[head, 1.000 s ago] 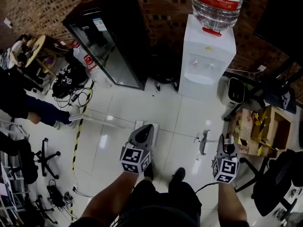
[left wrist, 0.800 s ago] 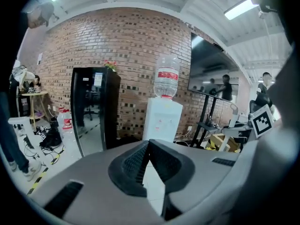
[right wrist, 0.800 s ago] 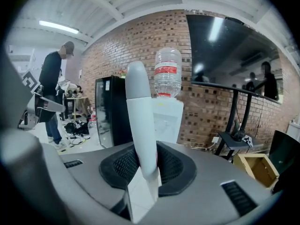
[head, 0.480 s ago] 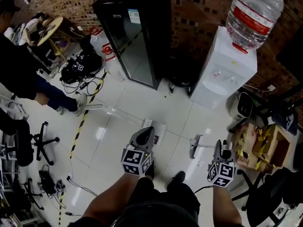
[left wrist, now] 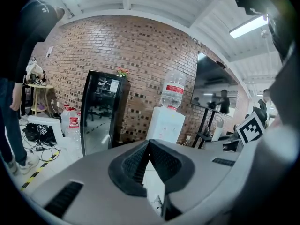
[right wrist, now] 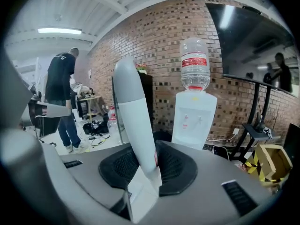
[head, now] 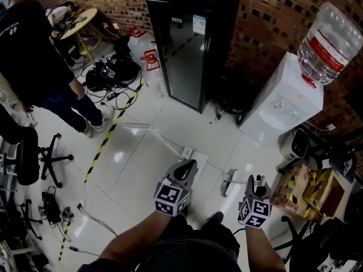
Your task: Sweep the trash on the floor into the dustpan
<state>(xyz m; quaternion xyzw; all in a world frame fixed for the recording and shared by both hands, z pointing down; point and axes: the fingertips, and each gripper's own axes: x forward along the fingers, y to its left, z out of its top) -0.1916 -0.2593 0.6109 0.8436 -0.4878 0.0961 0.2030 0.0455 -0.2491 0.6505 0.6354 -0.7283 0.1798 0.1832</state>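
1. The trash cannot be picked out on the glossy white floor [head: 142, 169]. Only a few dark specks show near the black fridge [head: 190, 44], and they are too small to identify
2. A white long-handled tool [head: 170, 143], probably the dustpan, lies on the floor at the centre of the head view. Its flat end is just ahead of the left gripper [head: 187, 166], whose jaws are closed together on nothing
3. The right gripper [head: 258, 181] has its jaws clamped on a white-and-grey handle [right wrist: 136, 121], probably the broom
4. That handle looks to be gripped near one end, so it may twist or slip in the jaws during a stroke
5. A loose stroke could scatter debris under the fridge or toward the cables [head: 119, 95] at upper left. The tool on the floor is near the person's shoe [head: 214, 217] and could be kicked askew
6. The working end of the held tool shows only as a grey shape [head: 228, 181], and bristles cannot be confirmed. The person's body covers the floor along the bottom edge of the head view
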